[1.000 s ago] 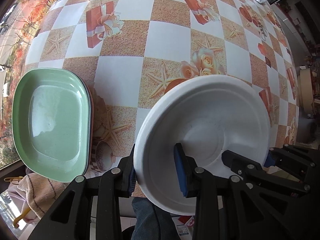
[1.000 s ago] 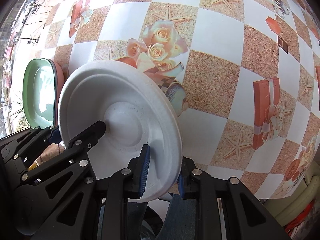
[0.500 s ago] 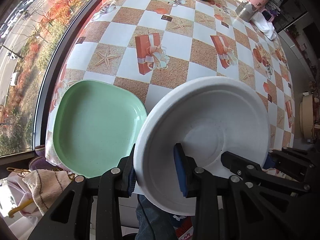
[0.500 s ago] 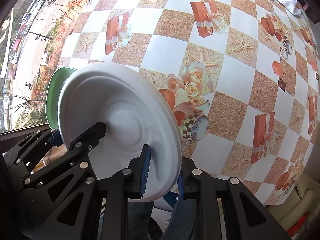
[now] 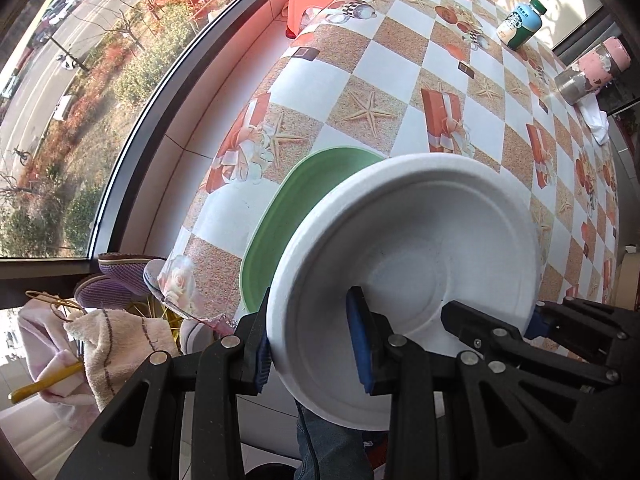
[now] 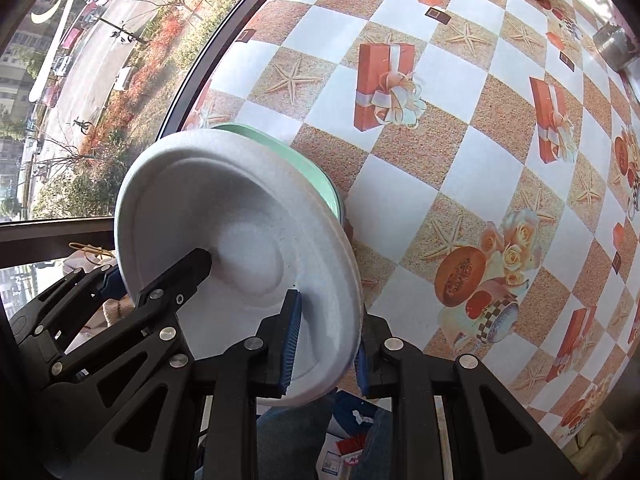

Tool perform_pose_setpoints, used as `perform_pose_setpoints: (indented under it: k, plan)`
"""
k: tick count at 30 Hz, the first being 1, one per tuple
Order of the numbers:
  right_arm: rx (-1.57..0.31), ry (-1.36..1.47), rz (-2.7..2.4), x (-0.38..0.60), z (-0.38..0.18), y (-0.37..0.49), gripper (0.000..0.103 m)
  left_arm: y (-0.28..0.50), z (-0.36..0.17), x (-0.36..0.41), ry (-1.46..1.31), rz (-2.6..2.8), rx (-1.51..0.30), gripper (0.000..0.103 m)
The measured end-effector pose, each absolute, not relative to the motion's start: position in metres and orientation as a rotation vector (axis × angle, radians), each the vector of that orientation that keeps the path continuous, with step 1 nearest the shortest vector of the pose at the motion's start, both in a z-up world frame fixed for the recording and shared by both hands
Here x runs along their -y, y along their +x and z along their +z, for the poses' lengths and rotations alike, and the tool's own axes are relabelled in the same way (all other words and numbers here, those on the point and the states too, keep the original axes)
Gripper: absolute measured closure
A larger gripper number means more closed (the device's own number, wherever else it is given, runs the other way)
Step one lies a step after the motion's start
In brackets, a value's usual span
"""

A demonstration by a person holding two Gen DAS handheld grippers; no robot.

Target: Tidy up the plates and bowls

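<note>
Now the white bowl (image 5: 404,264), pinched by left tool (image 5: 316,344) and right tool (image 6: 324,340), has swung over the green plate (image 5: 280,220) at nine o'clock; stacking looks imminent.

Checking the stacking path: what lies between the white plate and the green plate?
Nothing shows between them. In the left wrist view the white plate, gripped by both grippers, overlaps the green plate on the table; whether they touch is unclear.
</note>
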State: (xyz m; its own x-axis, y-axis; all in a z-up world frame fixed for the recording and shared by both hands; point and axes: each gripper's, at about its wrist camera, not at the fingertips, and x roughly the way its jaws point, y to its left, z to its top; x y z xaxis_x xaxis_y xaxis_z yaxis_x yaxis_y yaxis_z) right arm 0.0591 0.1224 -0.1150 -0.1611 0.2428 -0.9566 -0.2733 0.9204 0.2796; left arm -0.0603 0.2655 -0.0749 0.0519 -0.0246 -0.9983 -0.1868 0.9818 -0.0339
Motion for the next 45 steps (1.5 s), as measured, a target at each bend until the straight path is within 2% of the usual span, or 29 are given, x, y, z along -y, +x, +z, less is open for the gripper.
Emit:
perform_pose_setpoints:
  k: [17,24,25,26,27,28,29,30,31,34,45]
  plan:
    - [-1.701,-0.046,0.43,-0.147,-0.15,0.075,0.077,-0.046,-0.112,-0.275,-0.147,0.117,-1.561,0.066]
    - [-1.693,-0.063,0.431,-0.15,-0.135,0.079,0.076,-0.051,-0.1,-0.271,-0.124,0.101,-1.536,0.058]
    - [-1.684,-0.08,0.427,-0.147,-0.13,0.079,0.074,-0.053,-0.096,-0.271,-0.123,0.106,-1.524,0.057]
    - [-1.674,-0.098,0.421,-0.144,-0.124,0.08,0.066,-0.054,-0.093,-0.274,-0.129,0.113,-1.51,0.055]
    - [-1.66,-0.128,0.398,-0.142,-0.12,0.08,0.059,-0.056,-0.089,-0.276,-0.133,0.126,-1.497,0.042]
    - [-1.642,-0.155,0.373,-0.138,-0.116,0.081,0.043,-0.057,-0.086,-0.279,-0.125,0.151,-1.483,0.031]
    - [-1.625,-0.166,0.356,-0.133,-0.111,0.082,0.032,-0.058,-0.083,-0.283,-0.115,0.181,-1.47,0.012]
    - [-1.616,-0.157,0.349,-0.128,-0.108,0.083,0.03,-0.059,-0.081,-0.286,-0.118,0.19,-1.466,0.004]
    - [-1.616,-0.134,0.345,-0.122,-0.104,0.085,0.029,-0.06,-0.08,-0.29,-0.128,0.193,-1.472,0.001]
    - [-1.614,-0.07,0.336,-0.106,-0.095,0.084,0.0,-0.065,-0.076,-0.296,-0.172,0.154,-1.483,0.0]
    - [-1.584,-0.105,0.377,-0.117,-0.066,0.066,0.0,-0.077,-0.058,-0.286,-0.054,0.154,-1.439,0.0]
